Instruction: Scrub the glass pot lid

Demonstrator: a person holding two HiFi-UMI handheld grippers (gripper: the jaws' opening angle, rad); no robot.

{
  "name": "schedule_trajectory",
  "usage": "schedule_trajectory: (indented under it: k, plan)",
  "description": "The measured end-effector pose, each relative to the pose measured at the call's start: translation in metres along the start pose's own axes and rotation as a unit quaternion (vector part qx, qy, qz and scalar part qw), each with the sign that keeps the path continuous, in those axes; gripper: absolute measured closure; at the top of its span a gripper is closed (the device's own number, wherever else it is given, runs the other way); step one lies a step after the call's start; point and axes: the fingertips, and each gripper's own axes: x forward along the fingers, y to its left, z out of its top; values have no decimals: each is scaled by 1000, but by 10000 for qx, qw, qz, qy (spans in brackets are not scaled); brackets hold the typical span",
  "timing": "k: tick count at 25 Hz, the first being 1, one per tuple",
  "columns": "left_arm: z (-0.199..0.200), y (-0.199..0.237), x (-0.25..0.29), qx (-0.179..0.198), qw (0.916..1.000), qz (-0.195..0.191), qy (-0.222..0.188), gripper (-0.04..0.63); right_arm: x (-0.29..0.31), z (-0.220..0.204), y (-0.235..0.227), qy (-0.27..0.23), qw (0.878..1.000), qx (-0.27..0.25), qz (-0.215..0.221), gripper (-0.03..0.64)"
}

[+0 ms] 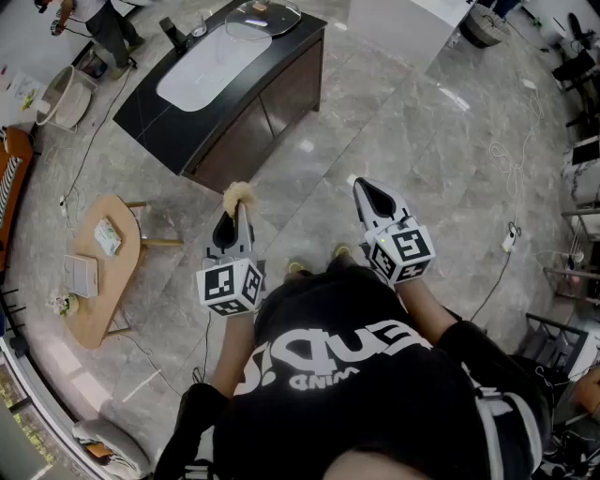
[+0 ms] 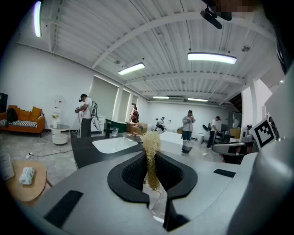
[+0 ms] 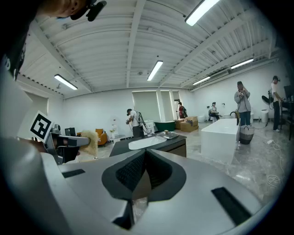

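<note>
The glass pot lid [image 1: 262, 17] lies at the far end of a black counter [image 1: 159, 117] with a white sink [image 1: 211, 66], well ahead of both grippers. In the right gripper view the lid [image 3: 166, 135] shows small on that counter. My left gripper [image 1: 236, 210] is shut on a beige fibrous scrubber [image 1: 240, 195]; its strands stand up between the pads [image 2: 150, 158]. My right gripper [image 1: 362, 187] is shut with nothing in it, its pads [image 3: 138, 167] pressed together. Both grippers hang in the air over the marble floor, short of the counter.
A dark faucet [image 1: 173, 36] stands by the sink. A round wooden side table [image 1: 103, 272] is at the left, and a white block [image 1: 403, 23] at the back right. Cables trail over the floor [image 1: 506, 159]. Several people stand far off [image 2: 85, 114].
</note>
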Motion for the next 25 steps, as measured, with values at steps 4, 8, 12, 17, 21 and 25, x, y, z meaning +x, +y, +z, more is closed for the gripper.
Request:
schedule_trajectory:
  k: [4,8,12,17,21,25]
  plan:
    - [3,12,7,82,9999,-94,2,548,13,3,13,-52,10000,-1,4,603]
    - [-4,28,9,41,9997,-236,26,548,22,-3,28,-48,9999,22,-87,603]
    - [-4,43,19,98,9994,-341,52,548,31,-3,30,-78,9996,36,-275,603]
    - [6,55,37,117,9991,-406,5,548,43,-2,20,-81,9989,98,-449,603]
    - [15,66,59,147,9989,-440,-61,548,66,1,10,-93,9987,118,-495,603]
    - [20,73,89,113,9988,-461,-76,548,91,4,-4,-82,9989,101,-456,603]
